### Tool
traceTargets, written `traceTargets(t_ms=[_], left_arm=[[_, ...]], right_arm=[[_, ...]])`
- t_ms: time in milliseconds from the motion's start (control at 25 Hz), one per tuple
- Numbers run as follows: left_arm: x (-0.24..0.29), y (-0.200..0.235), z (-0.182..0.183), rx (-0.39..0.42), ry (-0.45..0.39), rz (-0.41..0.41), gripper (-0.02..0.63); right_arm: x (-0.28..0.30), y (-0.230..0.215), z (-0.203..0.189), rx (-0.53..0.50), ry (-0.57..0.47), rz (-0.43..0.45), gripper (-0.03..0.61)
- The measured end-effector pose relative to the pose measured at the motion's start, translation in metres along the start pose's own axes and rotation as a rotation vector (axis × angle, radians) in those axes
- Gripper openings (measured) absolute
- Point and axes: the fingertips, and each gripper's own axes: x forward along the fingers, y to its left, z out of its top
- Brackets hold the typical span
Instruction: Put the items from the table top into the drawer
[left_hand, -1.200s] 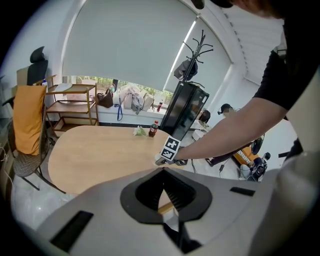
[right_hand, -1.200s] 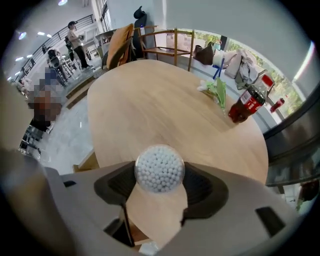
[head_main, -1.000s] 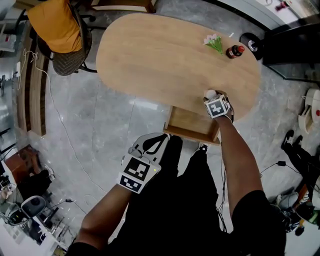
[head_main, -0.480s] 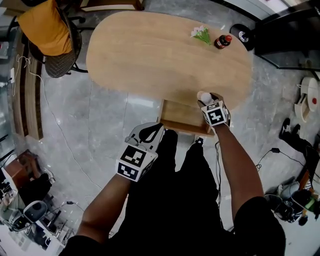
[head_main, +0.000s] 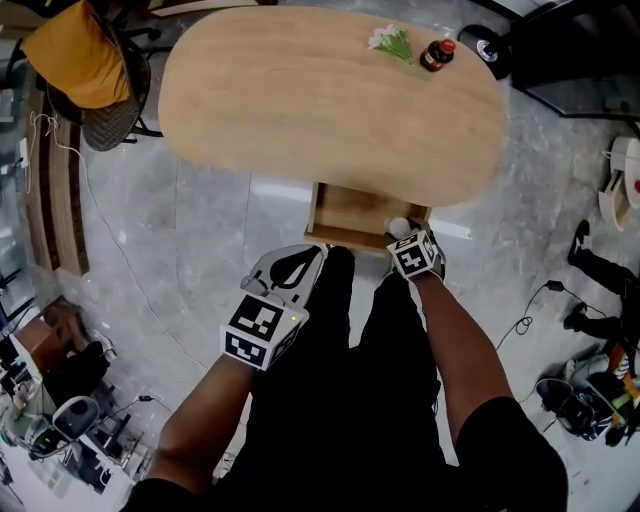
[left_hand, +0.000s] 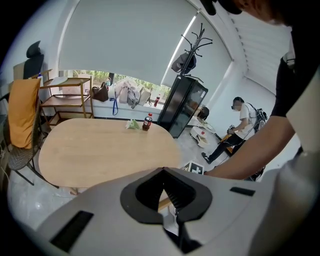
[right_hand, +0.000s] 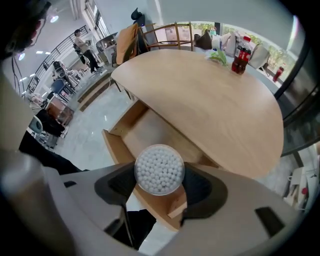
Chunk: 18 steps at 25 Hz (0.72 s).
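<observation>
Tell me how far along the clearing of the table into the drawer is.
Done: the drawer stands open under the table, with nothing visible inside. In hand: the right gripper is shut on a round tub of cotton swabs, above the drawer's front edge. Left: the red-capped bottle and the flower sprig on the table's far side. The left gripper is shut and empty.

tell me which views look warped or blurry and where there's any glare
Head view: fisheye bend, table edge slightly smeared, pale glare on the floor. Left gripper view: dark corners, bright window behind. Right gripper view: cotton swab tub sharp, room curved.
</observation>
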Motion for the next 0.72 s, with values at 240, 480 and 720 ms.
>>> traceTargets(t_ms=[240, 480, 720], left_arm=[[0.008, -0.020, -0.025, -0.022, 0.017, 0.023, 0.002], [0.010, -0.026, -0.051, -0.051, 0.028, 0.054, 0.002], [0.010, -0.030, -0.065, -0.074, 0.027, 0.089, 0.002]], right_arm=[[0.037, -0.013, -0.003, -0.074, -0.002, -0.027, 0.273], [0.062, -0.024, -0.008, -0.133, -0.014, -0.089, 0.273], [0.081, -0.033, -0.017, -0.213, 0.005, -0.148, 0.275]])
